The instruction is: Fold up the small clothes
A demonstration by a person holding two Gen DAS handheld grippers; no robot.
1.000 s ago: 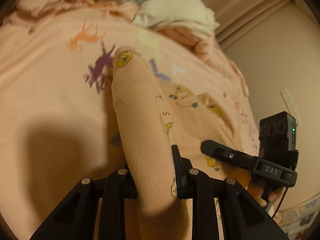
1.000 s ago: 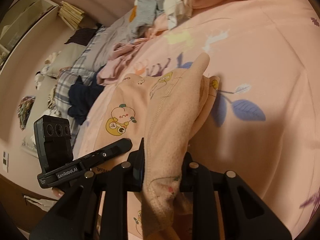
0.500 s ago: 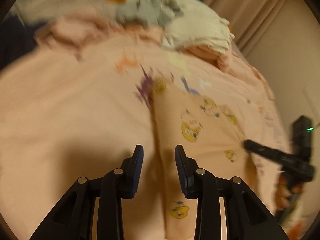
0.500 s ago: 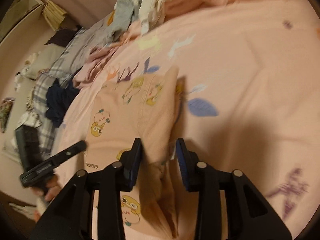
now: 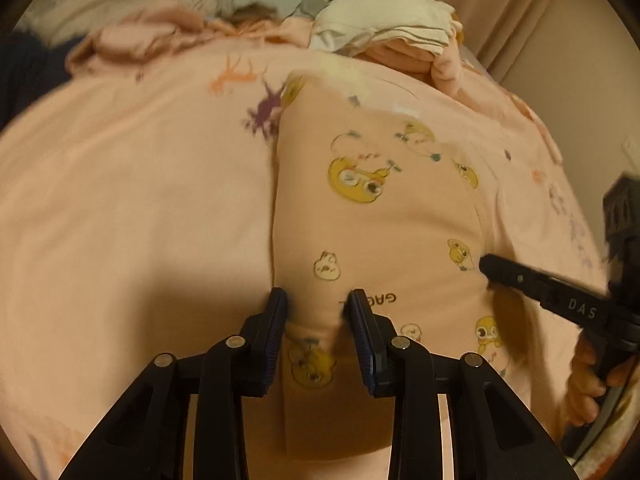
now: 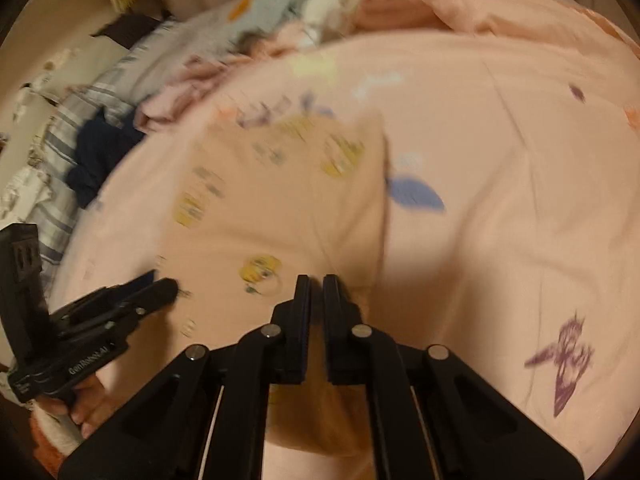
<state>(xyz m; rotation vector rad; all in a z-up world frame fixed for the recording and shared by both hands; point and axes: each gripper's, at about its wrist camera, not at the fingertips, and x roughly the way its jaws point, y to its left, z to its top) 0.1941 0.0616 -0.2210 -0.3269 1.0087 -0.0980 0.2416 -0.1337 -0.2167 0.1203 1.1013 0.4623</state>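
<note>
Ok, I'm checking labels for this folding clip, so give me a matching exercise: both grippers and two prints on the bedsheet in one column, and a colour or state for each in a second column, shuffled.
Column one:
1. left gripper
2. right gripper
3. butterfly print
4. leaf print

Column two:
a. blue
b. jaws together
c. purple
d. jaws apart, over the duck-print garment

Pairs: 1-d, 2-b, 3-c, 4-a.

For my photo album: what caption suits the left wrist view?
Left hand-held gripper astride a fold of the duck-print garment on a pink bedspread.
</note>
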